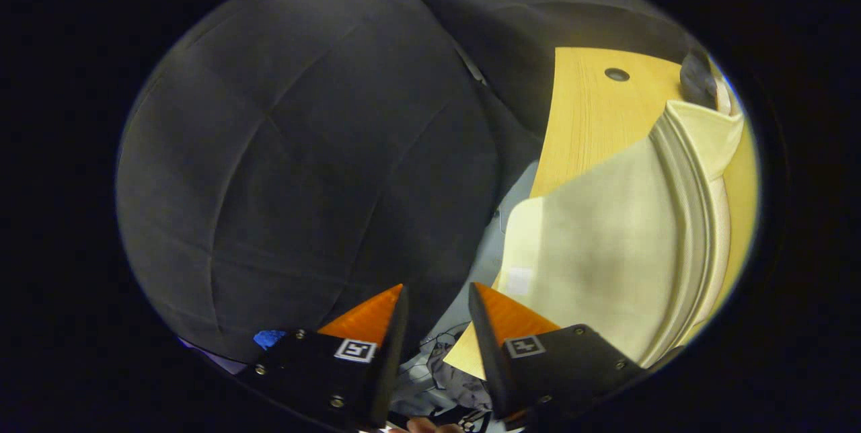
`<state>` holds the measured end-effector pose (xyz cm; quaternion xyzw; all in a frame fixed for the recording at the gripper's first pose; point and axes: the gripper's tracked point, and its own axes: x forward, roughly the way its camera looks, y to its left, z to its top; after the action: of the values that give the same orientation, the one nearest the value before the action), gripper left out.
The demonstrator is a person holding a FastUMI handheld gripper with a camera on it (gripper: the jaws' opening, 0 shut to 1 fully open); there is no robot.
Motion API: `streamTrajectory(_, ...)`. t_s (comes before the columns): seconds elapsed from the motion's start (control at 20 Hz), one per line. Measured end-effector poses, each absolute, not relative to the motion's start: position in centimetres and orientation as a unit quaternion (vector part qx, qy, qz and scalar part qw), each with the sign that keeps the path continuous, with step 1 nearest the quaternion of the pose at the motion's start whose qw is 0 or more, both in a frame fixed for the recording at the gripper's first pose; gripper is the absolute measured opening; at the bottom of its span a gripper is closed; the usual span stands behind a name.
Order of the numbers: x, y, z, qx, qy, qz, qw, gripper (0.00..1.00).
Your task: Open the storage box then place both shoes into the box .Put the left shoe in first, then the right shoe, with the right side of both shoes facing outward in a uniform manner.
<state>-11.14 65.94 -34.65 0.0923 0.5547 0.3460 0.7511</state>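
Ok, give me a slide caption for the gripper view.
Open tongs hang beside the pale storage box on the wooden table, gripping nothing.

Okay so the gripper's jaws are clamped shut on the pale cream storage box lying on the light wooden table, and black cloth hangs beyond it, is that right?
Not quite. In the gripper view the gripper has its jaws apart with nothing between them; they are not clamped on the pale cream storage box, which sits just ahead to one side on the light wooden table. The black cloth does hang beyond.

Storage box [605, 245] on wooden table [592, 117], right of hand-held gripper [437, 305]; cloth wall [303, 150] ahead, left.
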Motion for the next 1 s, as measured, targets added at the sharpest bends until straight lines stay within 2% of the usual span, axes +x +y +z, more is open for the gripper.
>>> streamTrajectory(0.05, -10.8, 65.7, -33.7, 0.097, 0.550, 0.351, 0.751, 0.62)
streamTrajectory(0.1, -10.2, 65.1, -32.5, 0.101, 0.546, 0.355, 0.752, 0.63)
streamTrajectory(0.65, -4.5, 54.1, -19.8, 0.124, 0.459, 0.354, 0.805, 0.65)
streamTrajectory(0.75, -3.2, 51.3, -18.8, 0.129, 0.446, 0.344, 0.816, 0.75)
streamTrajectory(1.0, 0.1, 43.2, -19.2, 0.131, 0.431, 0.303, 0.840, 0.78)
